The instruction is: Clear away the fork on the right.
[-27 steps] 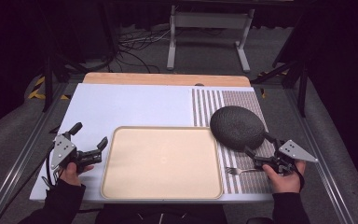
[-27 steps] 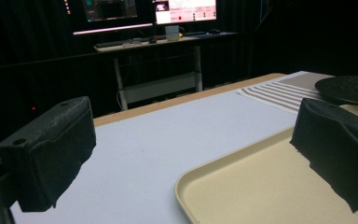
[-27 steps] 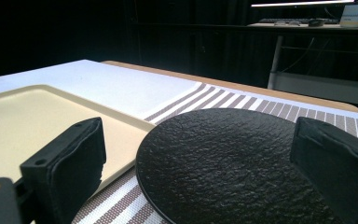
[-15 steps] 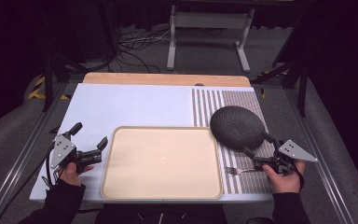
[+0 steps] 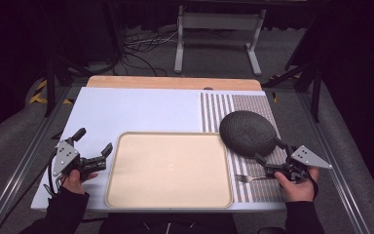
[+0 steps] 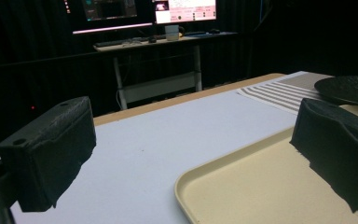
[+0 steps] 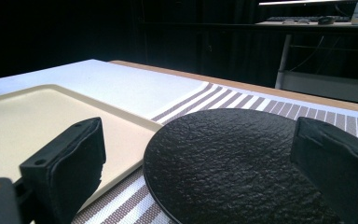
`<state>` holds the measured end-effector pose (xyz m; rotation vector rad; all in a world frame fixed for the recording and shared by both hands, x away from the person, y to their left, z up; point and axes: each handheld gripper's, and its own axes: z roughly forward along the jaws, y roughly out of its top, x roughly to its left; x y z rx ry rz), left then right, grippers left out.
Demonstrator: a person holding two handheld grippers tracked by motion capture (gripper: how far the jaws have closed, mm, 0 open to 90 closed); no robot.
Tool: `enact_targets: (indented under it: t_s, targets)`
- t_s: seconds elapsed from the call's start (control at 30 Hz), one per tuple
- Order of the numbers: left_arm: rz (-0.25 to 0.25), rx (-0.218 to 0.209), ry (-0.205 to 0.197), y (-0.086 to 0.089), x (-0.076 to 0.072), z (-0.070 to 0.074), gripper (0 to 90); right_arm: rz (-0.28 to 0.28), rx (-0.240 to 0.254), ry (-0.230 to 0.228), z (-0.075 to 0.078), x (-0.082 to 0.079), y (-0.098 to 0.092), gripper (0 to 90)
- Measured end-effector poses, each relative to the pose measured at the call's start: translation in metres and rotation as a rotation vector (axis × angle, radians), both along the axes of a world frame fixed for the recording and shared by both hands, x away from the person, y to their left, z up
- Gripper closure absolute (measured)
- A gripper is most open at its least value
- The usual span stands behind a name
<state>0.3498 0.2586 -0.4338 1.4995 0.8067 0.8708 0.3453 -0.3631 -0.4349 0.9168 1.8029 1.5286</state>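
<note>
Lower right of the high view: right hand-held gripper (image 5: 269, 158), jaws spread, empty, just beside the near rim of a round black plate (image 5: 248, 133) with pebbled texture, lying on a striped woven mat (image 5: 253, 102). Small metal fork (image 5: 247, 178) near the gripper. Lower left: left hand-held gripper (image 5: 94, 145), jaws spread, beside a smooth beige rectangular tray (image 5: 169, 168) on the white surface (image 5: 136, 109).

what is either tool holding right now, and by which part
Nothing is held. The right tool stands open beside the black plate, with the fork lying below it. The left tool is open beside the tray.
</note>
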Motion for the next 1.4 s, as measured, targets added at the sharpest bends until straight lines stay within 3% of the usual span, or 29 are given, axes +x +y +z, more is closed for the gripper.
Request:
enact_targets:
  t_s: [0.2, 0.4, 0.63, 0.9, 1.07, 1.13, 1.2, 1.4]
  targets:
    - [-0.002, 0.007, 0.002, 0.000, 0.000, 0.000, 0.5, 0.039, -0.021, 0.006, 0.017, 0.008, 0.005, 4.0]
    - [0.000, 0.001, 0.001, 0.000, 0.000, 0.000, 0.5, 0.086, -0.100, 0.046, 0.031, 0.015, 0.009, 3.6]
    - [-0.001, 0.003, 0.003, 0.000, 0.000, 0.000, 0.5, 0.190, -0.314, 0.155, 0.049, 0.023, 0.019, 3.9]
    - [-0.001, 0.006, 0.003, 0.000, 0.000, 0.000, 0.5, 0.245, -0.497, 0.228, 0.061, 0.029, 0.026, 5.4]
    - [-0.002, 0.006, 0.004, 0.000, 0.000, 0.000, 0.5, 0.282, -0.601, 0.279, 0.065, 0.032, 0.032, 6.2]
    - [-0.001, 0.006, 0.004, 0.000, 0.000, 0.000, 0.5, 0.287, -0.619, 0.290, 0.065, 0.032, 0.033, 6.2]
    - [-0.001, 0.006, 0.003, 0.000, 0.000, 0.000, 0.5, 0.313, -0.679, 0.328, 0.066, 0.034, 0.035, 6.3]
    - [-0.001, 0.006, 0.004, 0.000, 0.000, 0.000, 0.5, 0.341, -0.755, 0.376, 0.068, 0.036, 0.038, 6.5]
